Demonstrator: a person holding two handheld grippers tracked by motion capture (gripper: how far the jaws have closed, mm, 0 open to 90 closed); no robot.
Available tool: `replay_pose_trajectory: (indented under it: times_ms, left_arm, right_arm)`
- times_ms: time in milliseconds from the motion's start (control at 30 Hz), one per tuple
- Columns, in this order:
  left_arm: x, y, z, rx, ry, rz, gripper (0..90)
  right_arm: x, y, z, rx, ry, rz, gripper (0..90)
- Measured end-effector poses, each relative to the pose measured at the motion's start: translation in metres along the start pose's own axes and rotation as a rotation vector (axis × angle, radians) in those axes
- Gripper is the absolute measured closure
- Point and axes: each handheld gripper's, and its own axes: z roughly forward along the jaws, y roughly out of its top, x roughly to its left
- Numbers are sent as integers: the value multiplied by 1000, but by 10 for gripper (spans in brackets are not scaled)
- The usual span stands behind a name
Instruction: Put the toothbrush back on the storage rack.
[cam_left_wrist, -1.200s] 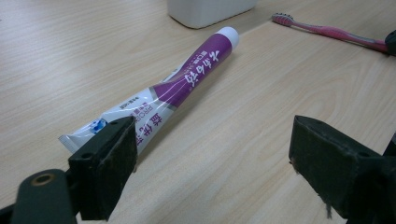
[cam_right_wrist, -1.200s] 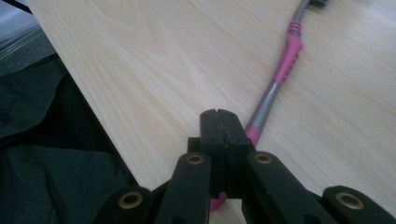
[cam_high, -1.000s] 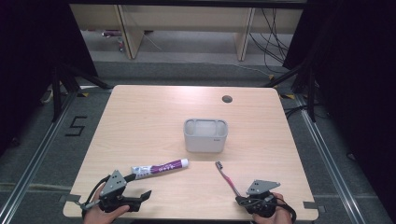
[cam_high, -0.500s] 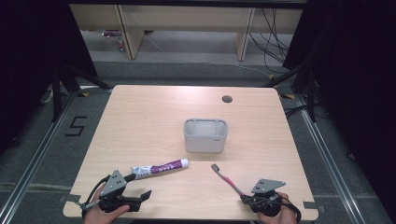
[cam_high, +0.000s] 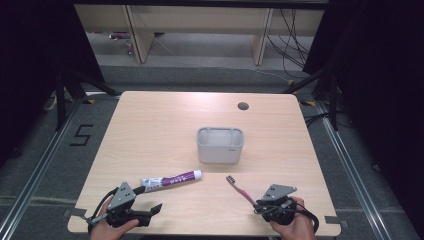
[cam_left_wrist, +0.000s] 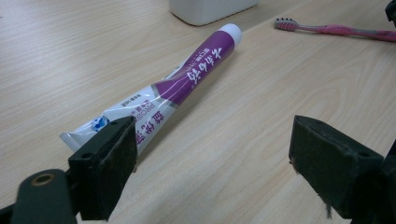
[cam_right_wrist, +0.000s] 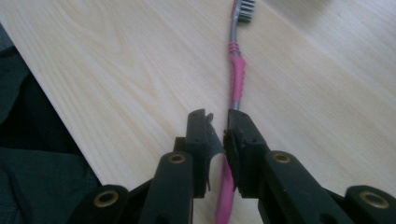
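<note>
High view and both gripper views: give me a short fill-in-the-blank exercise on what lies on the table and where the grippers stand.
1. The toothbrush has a ____ handle.
2. The toothpaste tube lies with its white cap pointing toward the grey ____.
3. The left gripper stands with its jaws wide ____, nothing between them.
4. The right gripper has its jaws around the ____ of the toothbrush.

Missing words: pink; container; open; handle

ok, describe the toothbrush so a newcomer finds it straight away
On the wooden table, look in front of the grey holder, toward the near right corner. The toothbrush lies flat there, handle end between the right gripper's jaws. It's thin and pink, unlike the fat purple-and-white tube to its left.
</note>
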Motion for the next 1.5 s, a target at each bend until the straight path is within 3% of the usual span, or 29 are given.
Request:
replay_pose_trajectory:
  times_ms: [67, 100, 233, 467, 533, 600, 633, 1200, 1500]
  left_arm:
    - [-1, 0, 1, -6, -3, -4, 151]
    - [0, 0, 0, -2, -1, 2, 151]
    - [0, 0, 0, -1, 2, 0, 151]
    - [0, 0, 0, 2, 5, 2, 151]
    - [0, 0, -1, 1, 1, 4, 151]
    - [1, 0, -1, 0, 0, 3, 151]
    - [1, 0, 0, -1, -1, 0, 151]
    - [1, 0, 0, -3, -1, -7, 151]
    - [0, 0, 0, -6, -3, -8, 151]
  right_arm:
    - [-1, 3, 2, 12, -9, -12, 754]
    - [-2, 8, 3, 55, -18, -8, 743]
    - [-5, 17, 9, 68, -36, -19, 721]
    - [-10, 29, 16, 143, -46, -41, 701]
    - [-9, 32, 19, 168, -33, -32, 701]
    - [-10, 35, 22, 179, -32, -63, 697]
    - [-10, 36, 23, 186, -34, -48, 695]
    - [-11, 51, 40, 286, -7, -68, 675]
    - [-14, 54, 47, 343, -5, -90, 715]
